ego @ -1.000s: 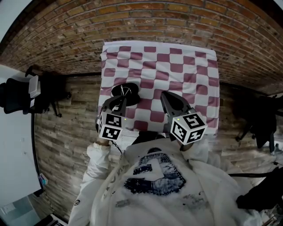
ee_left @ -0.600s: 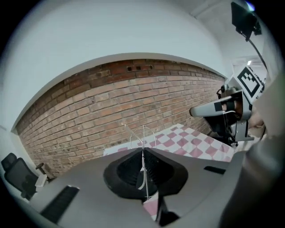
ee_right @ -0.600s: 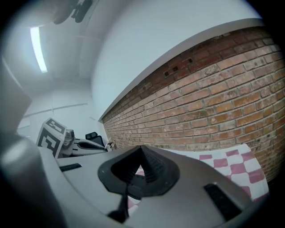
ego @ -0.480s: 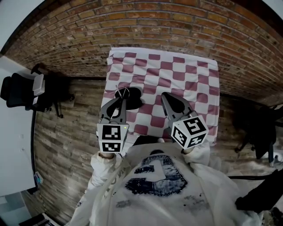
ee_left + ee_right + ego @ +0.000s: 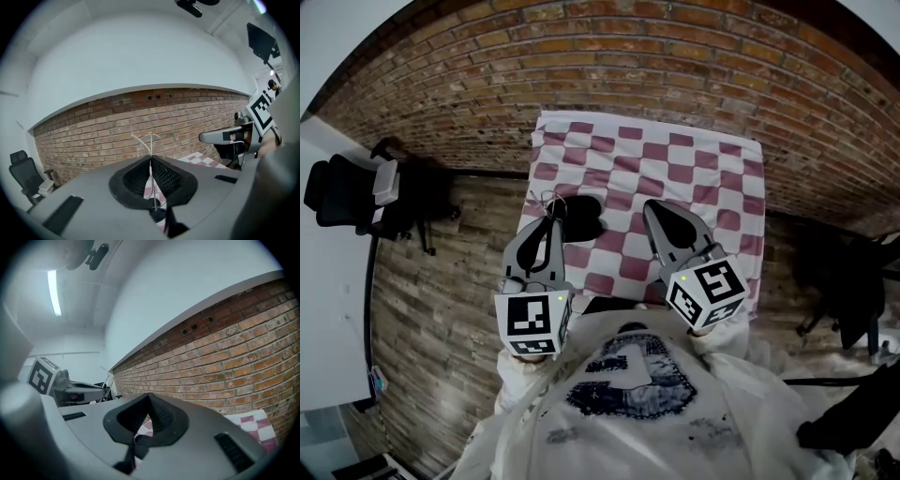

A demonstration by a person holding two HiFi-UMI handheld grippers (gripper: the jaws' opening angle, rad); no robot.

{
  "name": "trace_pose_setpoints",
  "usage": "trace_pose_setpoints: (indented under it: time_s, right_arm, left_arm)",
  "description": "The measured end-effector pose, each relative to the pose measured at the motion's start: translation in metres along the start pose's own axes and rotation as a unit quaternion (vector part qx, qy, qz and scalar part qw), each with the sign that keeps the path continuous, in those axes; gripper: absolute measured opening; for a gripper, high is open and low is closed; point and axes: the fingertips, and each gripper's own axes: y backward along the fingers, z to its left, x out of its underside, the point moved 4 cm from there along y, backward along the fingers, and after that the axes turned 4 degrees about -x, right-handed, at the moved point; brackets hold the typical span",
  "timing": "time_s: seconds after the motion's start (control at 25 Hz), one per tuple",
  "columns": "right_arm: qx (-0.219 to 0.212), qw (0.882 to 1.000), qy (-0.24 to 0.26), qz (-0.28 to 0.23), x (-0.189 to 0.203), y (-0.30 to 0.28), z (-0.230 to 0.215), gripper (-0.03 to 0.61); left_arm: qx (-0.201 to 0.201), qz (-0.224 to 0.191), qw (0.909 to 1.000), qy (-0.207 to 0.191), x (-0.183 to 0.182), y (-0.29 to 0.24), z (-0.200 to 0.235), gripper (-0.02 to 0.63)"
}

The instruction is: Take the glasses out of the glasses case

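Supervisor: Claws first. How are they set?

Operator: My left gripper [image 5: 151, 159] is pinched nearly closed on the glasses [image 5: 151, 140], a thin wire frame standing up from the ribbed black pads [image 5: 165, 174]. My right gripper [image 5: 149, 397] is closed with nothing between its jaws.

Supervisor: And the case?

Operator: From the head view, the dark rounded case [image 5: 583, 216] lies on the red-and-white checked cloth [image 5: 675, 159], just by my left tips. The glasses are out of it, and behind them I see a rough brick wall [image 5: 93, 131].
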Motion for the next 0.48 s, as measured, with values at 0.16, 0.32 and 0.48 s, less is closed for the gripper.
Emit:
trace_pose_setpoints:
  time_s: [0.16,0.32,0.48]
  right_arm:
    - [0.001,1.0,0.004,-0.005,-0.0038,0.0029,-0.0011,0.014]
    - [0.003,1.0,0.004,-0.004,-0.0028,0.0039,-0.0041,0.014]
    - [0.004,1.0,0.003,-0.004,-0.0023,0.0047,-0.0056,0.014]
  left_arm:
    - [-0.004,-0.003,1.0,0.004,-0.0024,0.0022,-0.002,0.025]
    - [-0.005,-0.008,1.0,0.004,-0.004,-0.0002,-0.0031,0.025]
    - [-0.005,-0.003,1.0,0.005,-0.003,-0.001,-0.0037,0.025]
